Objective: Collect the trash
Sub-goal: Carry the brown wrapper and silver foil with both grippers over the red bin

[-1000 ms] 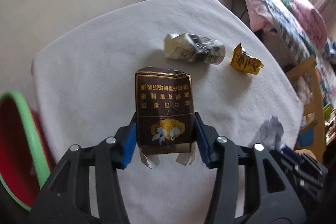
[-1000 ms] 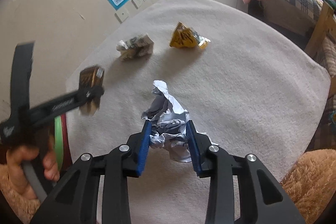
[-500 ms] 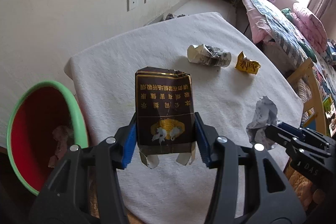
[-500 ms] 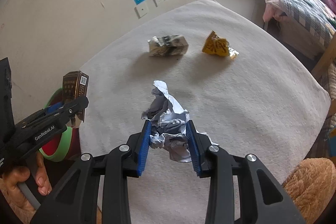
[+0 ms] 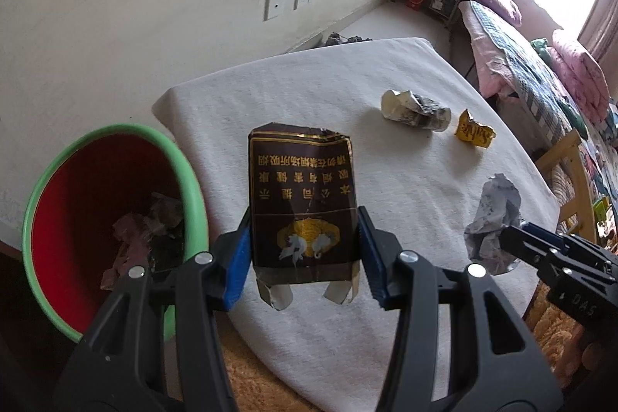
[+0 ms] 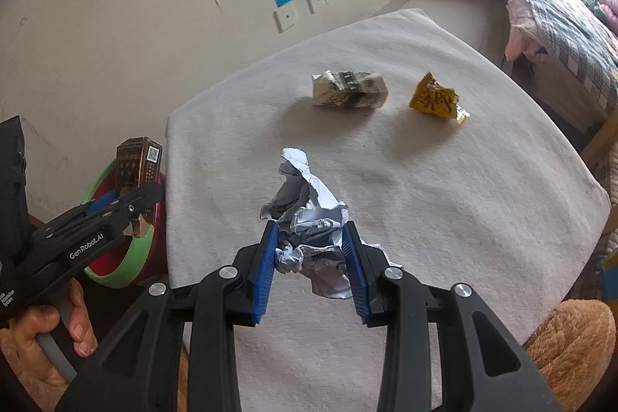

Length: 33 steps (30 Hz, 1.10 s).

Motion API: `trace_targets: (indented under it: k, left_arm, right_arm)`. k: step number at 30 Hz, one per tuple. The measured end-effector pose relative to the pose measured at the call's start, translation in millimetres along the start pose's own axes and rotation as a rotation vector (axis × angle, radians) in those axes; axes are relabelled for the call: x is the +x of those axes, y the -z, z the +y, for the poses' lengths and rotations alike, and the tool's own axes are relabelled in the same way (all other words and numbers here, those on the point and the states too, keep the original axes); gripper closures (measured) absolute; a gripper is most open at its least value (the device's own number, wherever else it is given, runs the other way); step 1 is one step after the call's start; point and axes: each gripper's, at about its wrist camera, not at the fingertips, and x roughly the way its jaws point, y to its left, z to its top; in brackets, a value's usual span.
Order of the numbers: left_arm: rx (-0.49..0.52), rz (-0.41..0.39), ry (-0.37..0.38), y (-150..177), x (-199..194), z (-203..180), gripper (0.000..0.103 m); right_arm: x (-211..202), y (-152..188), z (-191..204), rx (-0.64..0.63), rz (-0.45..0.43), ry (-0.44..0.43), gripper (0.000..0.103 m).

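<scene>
Both grippers grip trash: left gripper [image 5: 303, 250] cigarette pack [image 5: 301, 195], right gripper [image 6: 311, 267] crumpled paper [image 6: 309, 230].

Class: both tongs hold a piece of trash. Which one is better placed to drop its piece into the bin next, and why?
Left. The left tongs grip the brown packet beside the green-rimmed bin, while the right tongs hold the crumpled paper over the table.
</scene>
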Motion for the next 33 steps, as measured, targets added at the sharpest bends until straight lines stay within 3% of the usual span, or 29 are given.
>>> trace_targets:
  k: [21,33]
  left_arm:
    - [-0.030,-0.034,-0.035,0,-11,15,0.055]
    - [-0.078,-0.034,-0.059,1,-10,38,0.055]
  right_arm:
    - [-19,-19,31,-0.075,-0.060,-0.021,0.069]
    - [-13,-22,51,-0.121,-0.046,-0.038,0.069]
